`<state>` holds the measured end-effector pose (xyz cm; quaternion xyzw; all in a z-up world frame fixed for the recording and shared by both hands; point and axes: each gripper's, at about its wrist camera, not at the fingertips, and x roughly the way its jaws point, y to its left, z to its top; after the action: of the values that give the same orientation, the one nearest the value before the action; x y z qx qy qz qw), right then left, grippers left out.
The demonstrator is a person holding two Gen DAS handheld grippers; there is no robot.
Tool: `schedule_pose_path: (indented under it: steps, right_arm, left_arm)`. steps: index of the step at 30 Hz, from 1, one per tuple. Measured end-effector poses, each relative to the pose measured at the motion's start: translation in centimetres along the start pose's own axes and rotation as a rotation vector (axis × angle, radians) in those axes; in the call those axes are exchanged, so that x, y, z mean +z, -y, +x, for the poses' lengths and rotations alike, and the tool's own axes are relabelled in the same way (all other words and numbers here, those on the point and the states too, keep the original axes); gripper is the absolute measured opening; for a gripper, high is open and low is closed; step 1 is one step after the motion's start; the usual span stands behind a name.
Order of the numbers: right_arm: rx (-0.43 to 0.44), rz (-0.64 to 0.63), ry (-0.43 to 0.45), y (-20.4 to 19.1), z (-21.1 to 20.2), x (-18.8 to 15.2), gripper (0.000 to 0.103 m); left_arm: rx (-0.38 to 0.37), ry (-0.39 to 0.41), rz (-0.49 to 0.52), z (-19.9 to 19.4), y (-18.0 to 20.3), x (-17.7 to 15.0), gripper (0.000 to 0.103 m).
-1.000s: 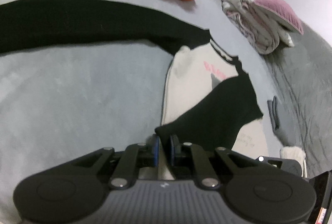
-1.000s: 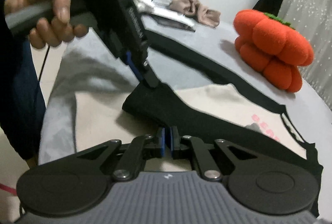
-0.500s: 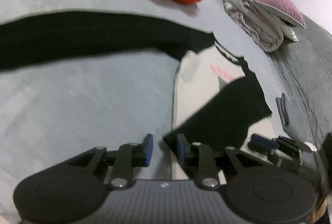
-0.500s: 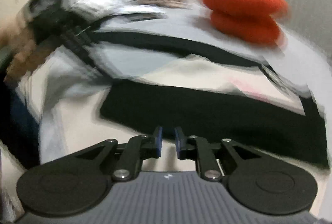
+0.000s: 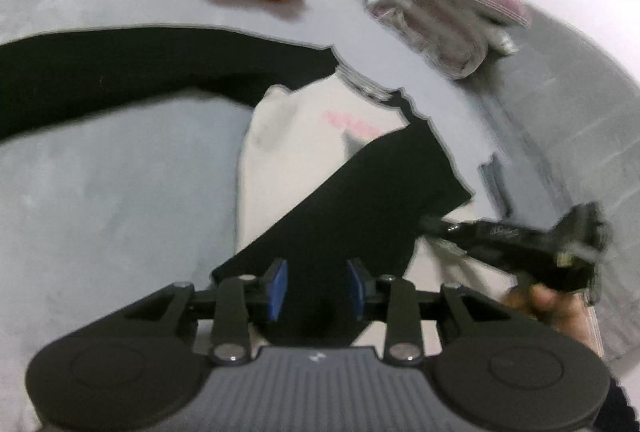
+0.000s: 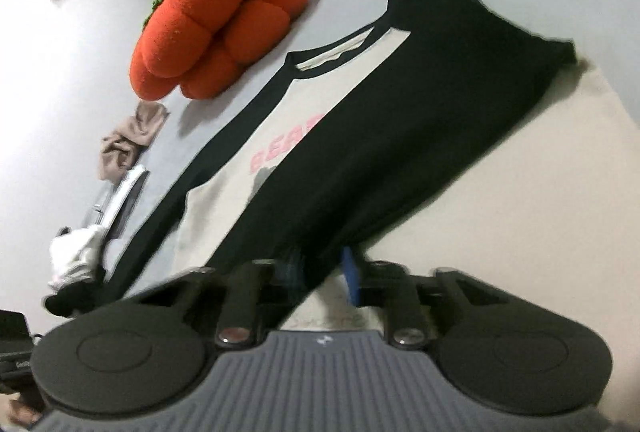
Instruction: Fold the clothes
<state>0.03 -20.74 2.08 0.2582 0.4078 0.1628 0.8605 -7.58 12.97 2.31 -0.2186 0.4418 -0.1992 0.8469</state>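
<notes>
Readable in the right wrist view, on the cream chest of the shirt (image 6: 500, 216): pink capitals "BEA", cut off there by the black sleeve (image 6: 400, 136) folded slantwise across the front. Same print in the left wrist view only a pink smear. Faint marks on the cream cloth just ahead of the right gripper (image 6: 324, 272), too dim to read. Shirt spread flat on the grey bed cover (image 5: 100, 200), other sleeve (image 5: 120, 72) stretched out to the left. Left gripper (image 5: 316, 290) narrowly parted, jaws just now opening, blue pads either side of the folded sleeve's near end without pressing it. Right gripper just now closing, nipped on the sleeve's edge. Only in the left view: a hand (image 5: 552, 308) behind the blurred right gripper, and a pink-and-grey clothes bundle (image 5: 452, 16) far right. Only in the right view: beige cloth (image 6: 128, 140) beside the orange pumpkin cushion (image 6: 208, 36).
</notes>
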Motion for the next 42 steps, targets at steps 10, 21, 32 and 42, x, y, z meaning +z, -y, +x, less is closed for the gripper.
schedule_pose_path:
  steps: [10, 21, 32, 42]
  right_arm:
    - [0.01, -0.017, 0.046, -1.0, -4.1, 0.3, 0.005]
    - [-0.059, -0.109, 0.036, -0.8, -3.7, 0.0, 0.016]
    - [0.158, -0.798, -0.012, -11.3, -2.9, -8.1, 0.031]
    - [0.11, -1.215, -0.061, -14.2, 0.5, -14.7, 0.025]
  left_arm:
    - [0.005, -0.046, 0.015, -0.2, -0.6, -0.2, 0.027]
    - [0.0, 0.051, -0.047, -3.1, -2.3, 1.7, 0.046]
    - [0.022, 0.002, -0.086, -1.4, -2.9, 1.0, 0.042]
    - [0.036, 0.003, -0.095, -1.5, -3.3, 0.8, 0.012]
